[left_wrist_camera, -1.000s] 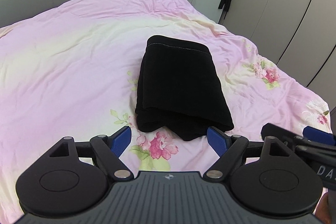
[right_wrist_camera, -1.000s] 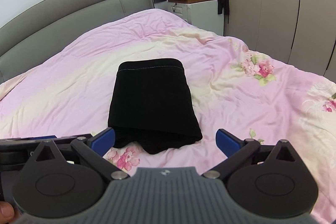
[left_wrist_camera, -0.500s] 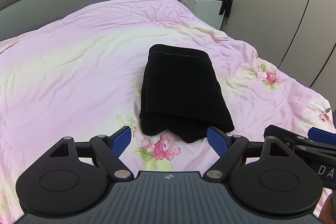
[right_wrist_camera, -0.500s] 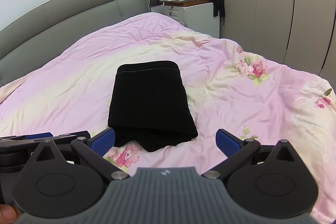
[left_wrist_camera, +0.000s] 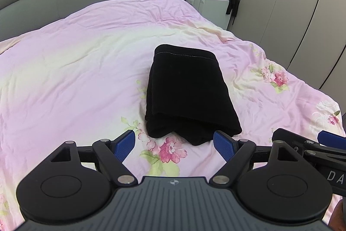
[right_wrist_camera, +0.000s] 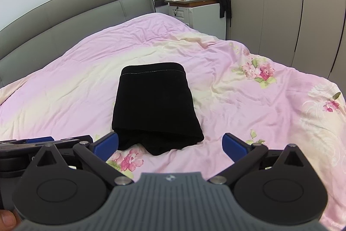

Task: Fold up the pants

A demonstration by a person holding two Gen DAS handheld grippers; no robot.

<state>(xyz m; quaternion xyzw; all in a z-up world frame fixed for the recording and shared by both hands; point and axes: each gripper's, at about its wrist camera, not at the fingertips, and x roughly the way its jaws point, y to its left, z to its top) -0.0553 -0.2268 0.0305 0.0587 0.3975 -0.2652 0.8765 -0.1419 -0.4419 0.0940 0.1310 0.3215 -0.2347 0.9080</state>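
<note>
The pants point(left_wrist_camera: 190, 92) are lying folded into a compact stack on the bed point(left_wrist_camera: 75, 79); both grippers' fingers are hanging apart, empty, so folding looks finished

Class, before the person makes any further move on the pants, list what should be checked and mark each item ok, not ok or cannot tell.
1. Black pants folded into a compact stack: ok.
2. Near edge tidy: not ok, a lower layer pokes out at the front.
3. Left gripper open and empty: ok.
4. Right gripper open and empty: ok.
5. Both grippers clear of the fabric: ok, neither touches it.
6. Pink duvet flat under the stack: cannot tell, hidden.
</note>
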